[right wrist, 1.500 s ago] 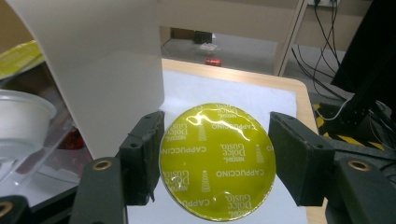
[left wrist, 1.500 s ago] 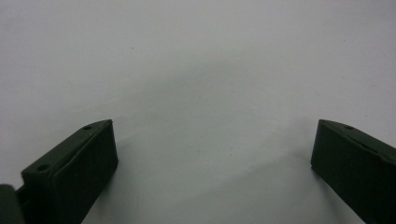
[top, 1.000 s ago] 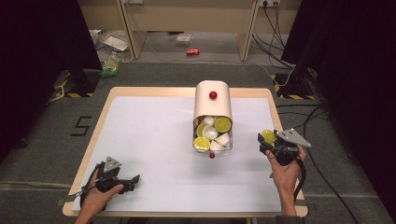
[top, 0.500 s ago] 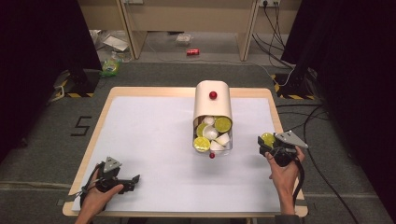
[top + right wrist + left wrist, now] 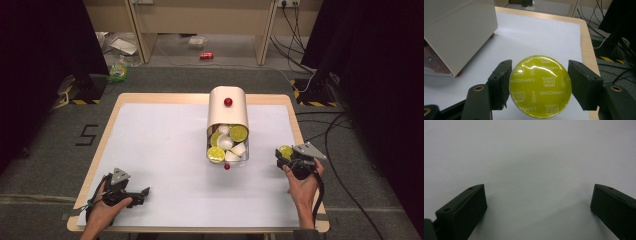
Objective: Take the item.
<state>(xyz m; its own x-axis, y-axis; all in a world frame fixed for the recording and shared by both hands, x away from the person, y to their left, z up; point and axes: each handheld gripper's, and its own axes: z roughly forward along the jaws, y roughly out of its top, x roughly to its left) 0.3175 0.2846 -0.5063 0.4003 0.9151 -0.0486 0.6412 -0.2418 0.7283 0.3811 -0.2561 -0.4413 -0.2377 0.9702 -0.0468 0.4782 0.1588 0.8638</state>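
worktop [image 5: 150, 150] covered by a white sheet, wooden edge showing round it. near the middle, toward the far side, a cream box [image 5: 228, 107] with a rounded lid and a red knob [image 5: 228, 102] on top. its near end is open, a clear tray [image 5: 227, 147] pulled out toward the person, holding a heap of coffee capsules [image 5: 226, 144], some with yellow-green foil tops, some white. a second small red knob [image 5: 227, 166] sits at the tray's front edge.

right tool [image 5: 286, 156] at the right side of the worktop, near the edge, right of the tray and apart from it. its jaws are closed on a capsule [image 5: 540, 83], one jaw against each side of the rim. in the right gripper view the foil lid faces the camera, yellow-green, white lettering reading "cappuccino" and "dolce gusto", upside down from this angle. the side of the cream box fills the upper left of that view. the person's right hand [image 5: 300, 182] holds the tool from behind; a black cable runs back along the forearm.

left tool [image 5: 142, 192] at the near left corner of the worktop, low over the white sheet, pointing right. jaws spread wide, nothing between them; the left gripper view has bare white sheet [image 5: 536, 170] between the two black jaws. left hand [image 5: 102, 207] wraps the handle.

floor beyond the worktop: a red can [image 5: 206, 55], loose cables [image 5: 300, 30], a green packet [image 5: 117, 74].
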